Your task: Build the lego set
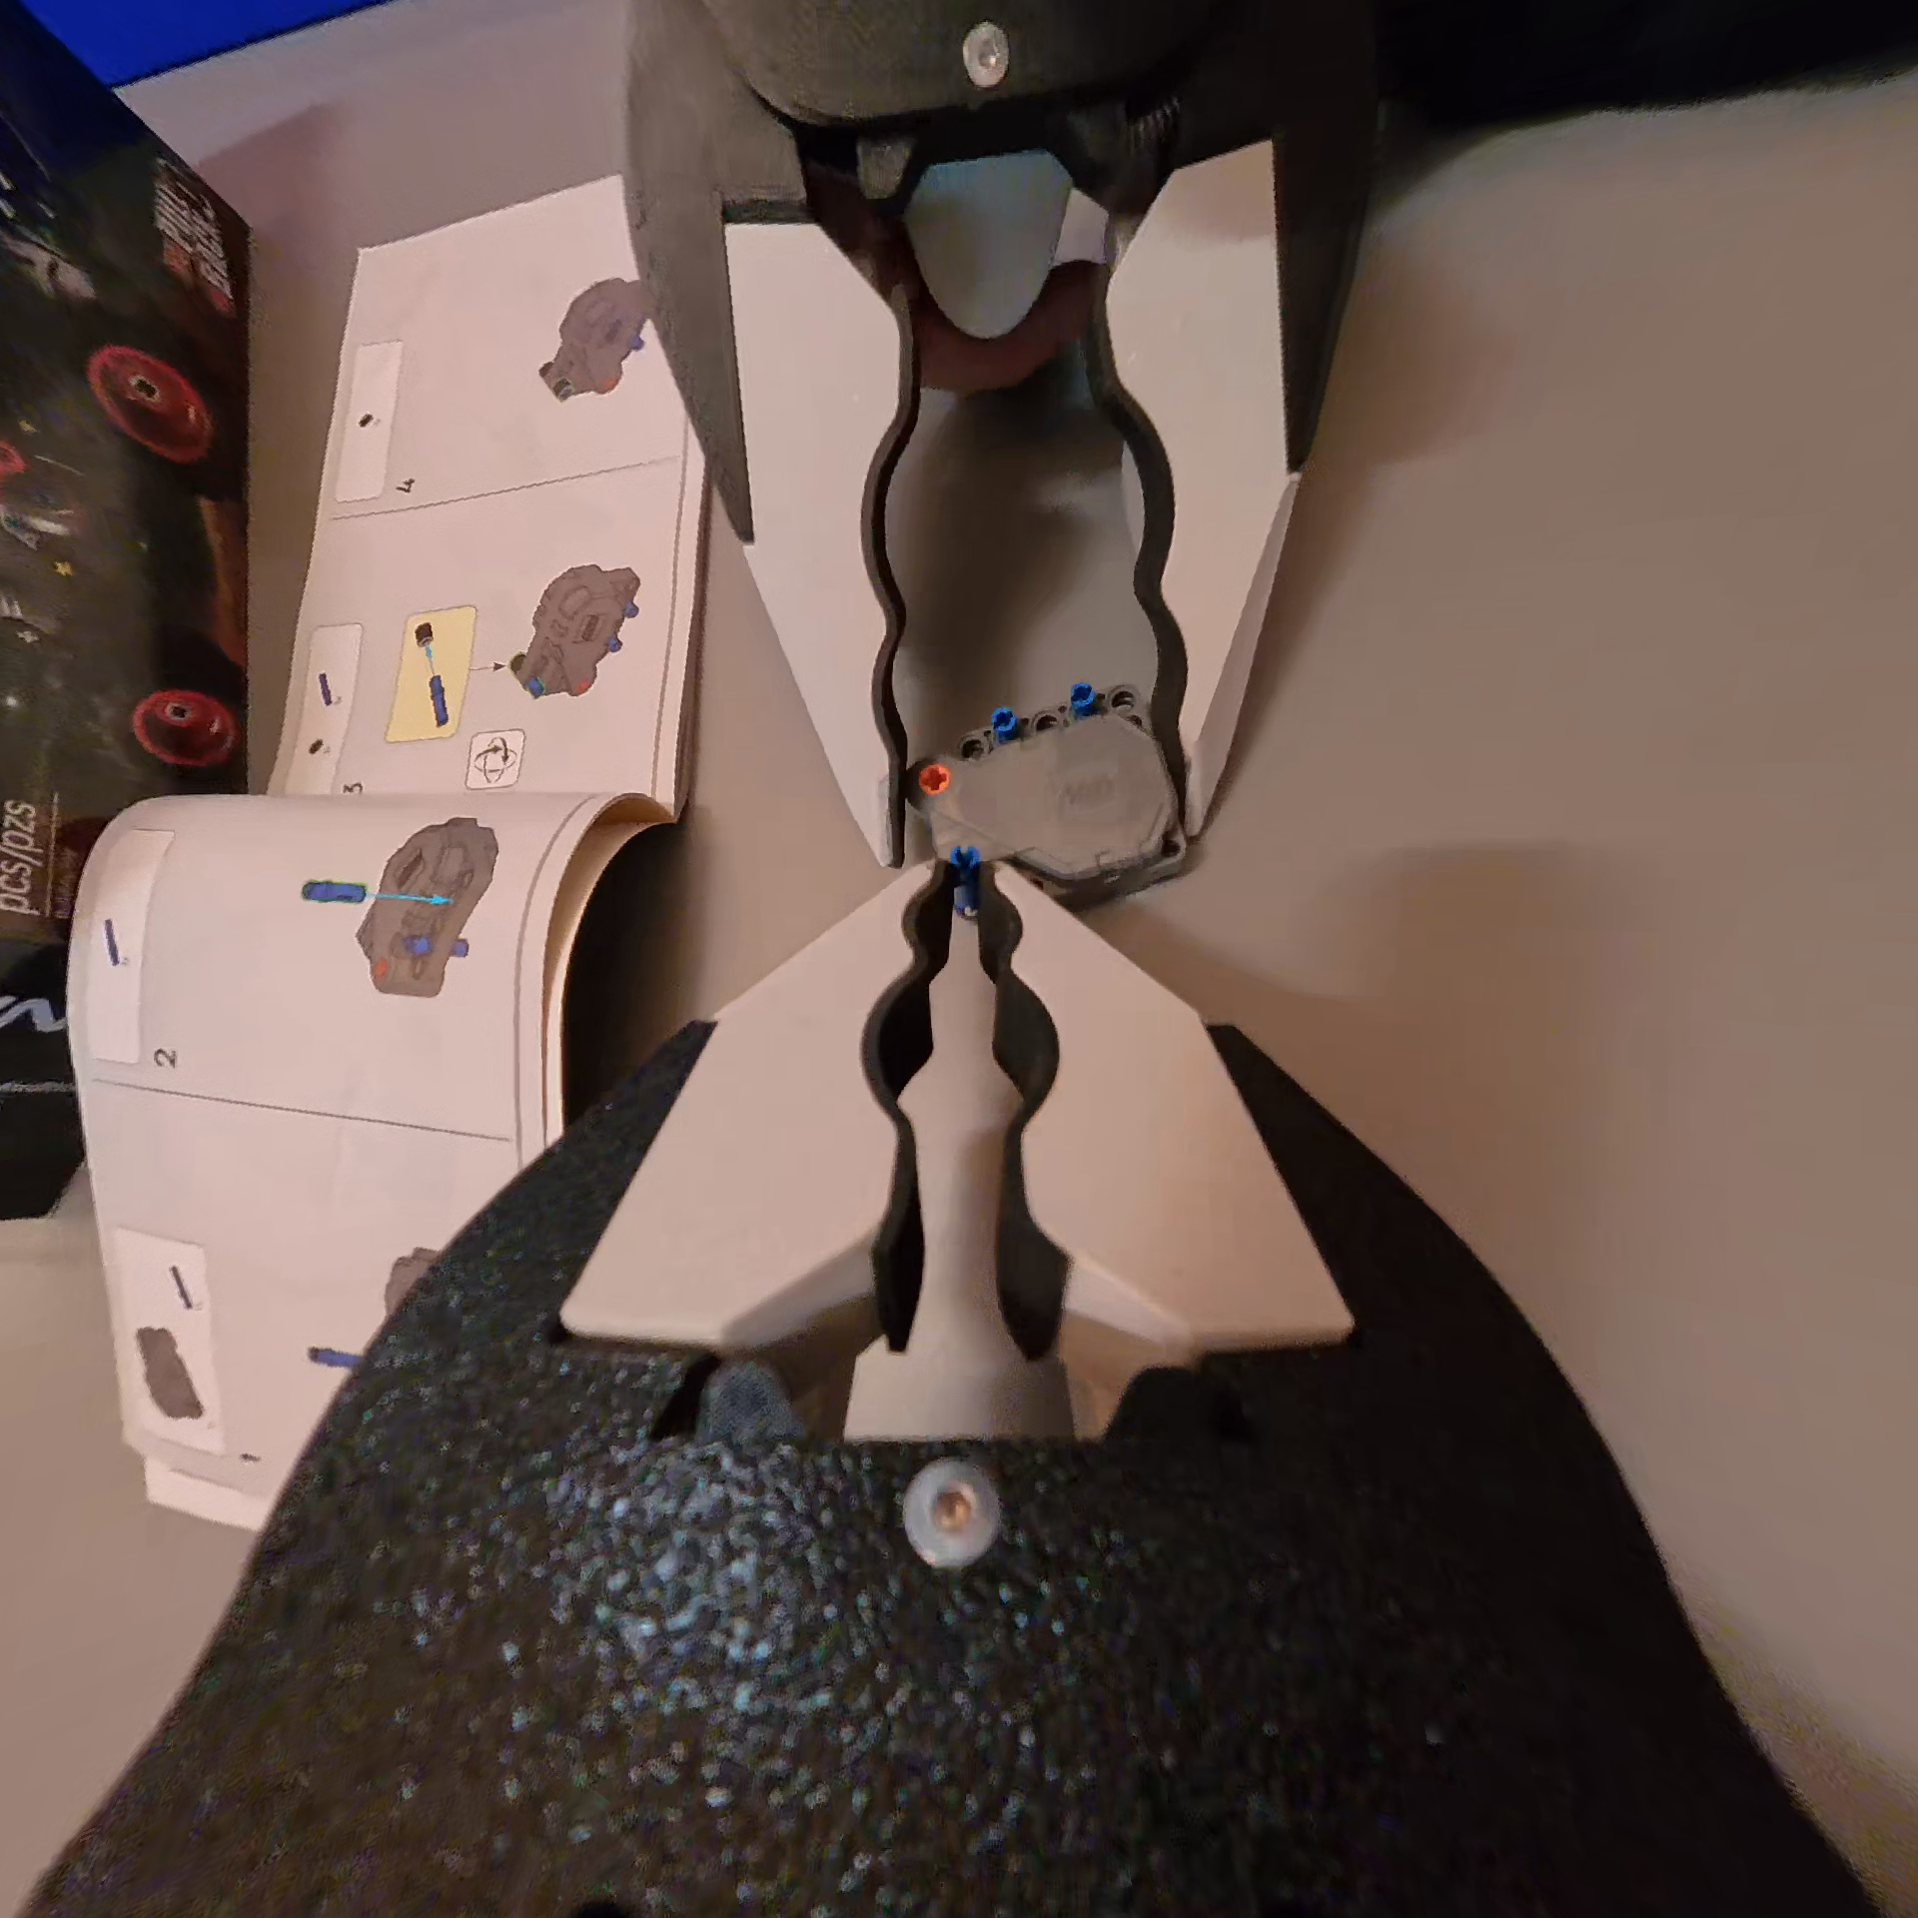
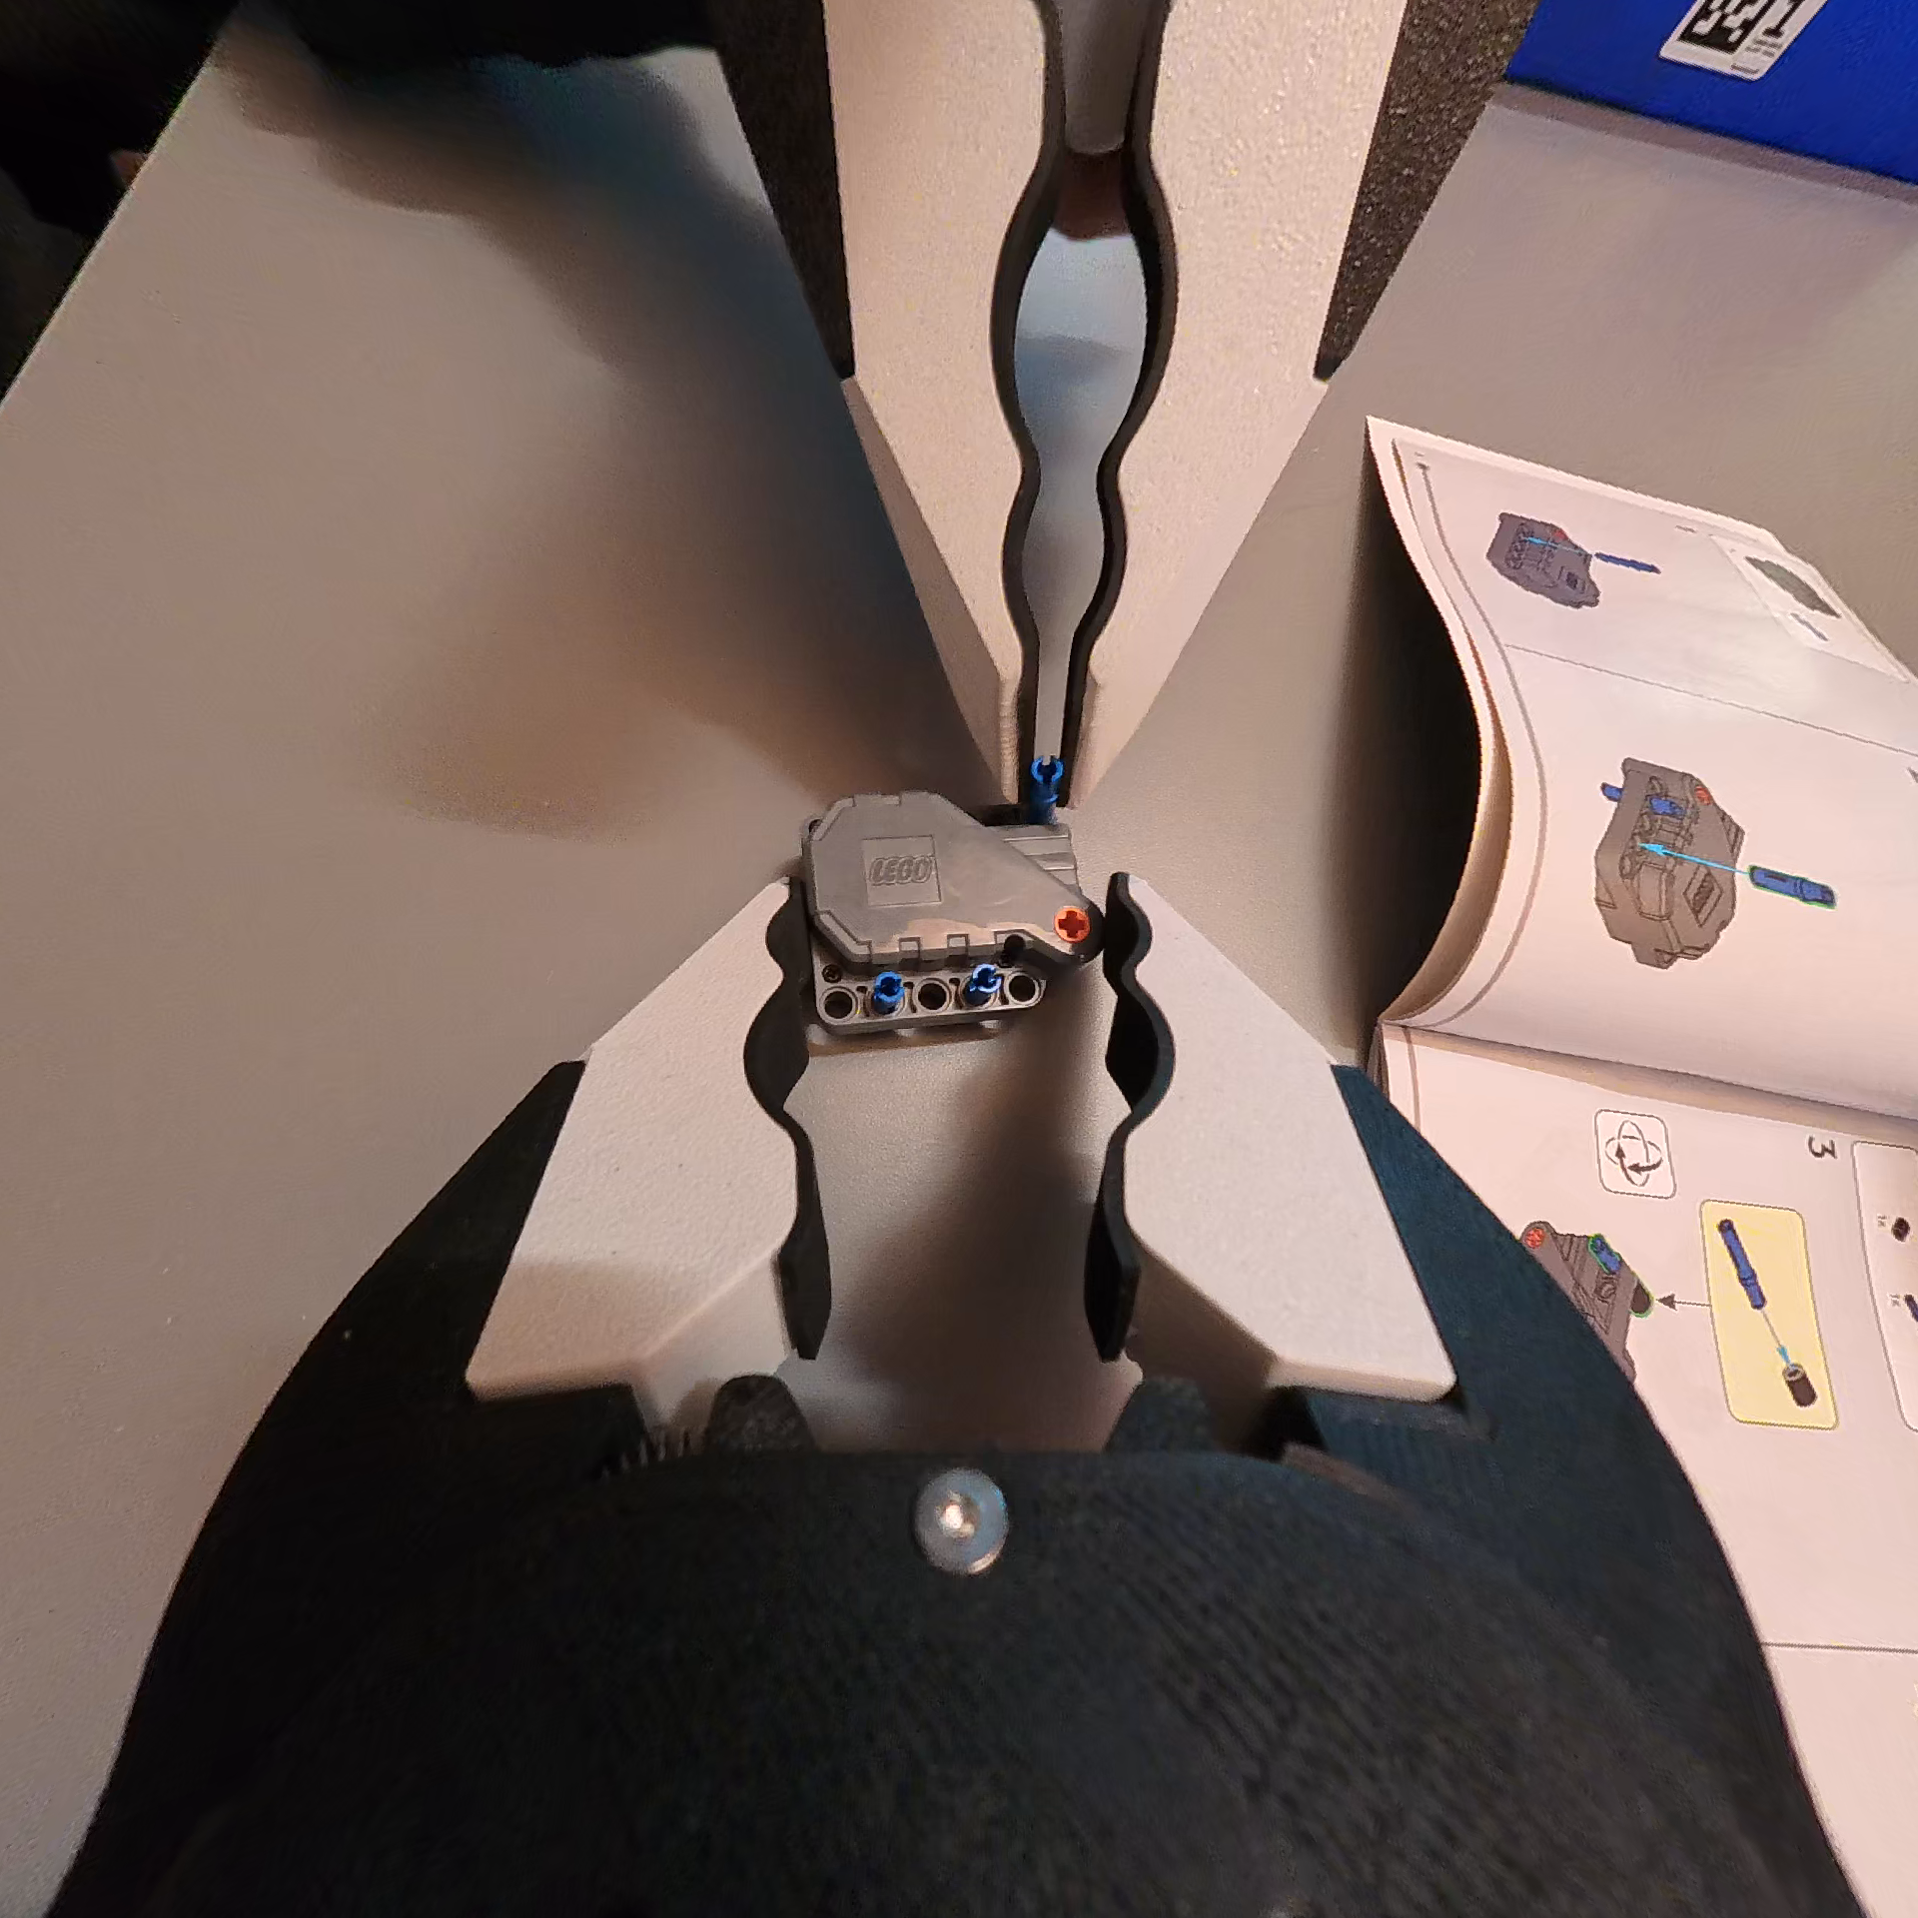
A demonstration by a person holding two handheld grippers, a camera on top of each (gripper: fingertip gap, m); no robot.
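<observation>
Right tool grips the grey motor block above the table; left tool pinches a blue pin at the block's far edge. Early stage I'd say: two blue pins already seated in the block's hole row, third not yet in. Open manual beside block; only left view shows the dark set box

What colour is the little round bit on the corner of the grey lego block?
Orange-red: the small round cross-holed piece on the grey lego motor block. Right wrist view shows it best.
</observation>
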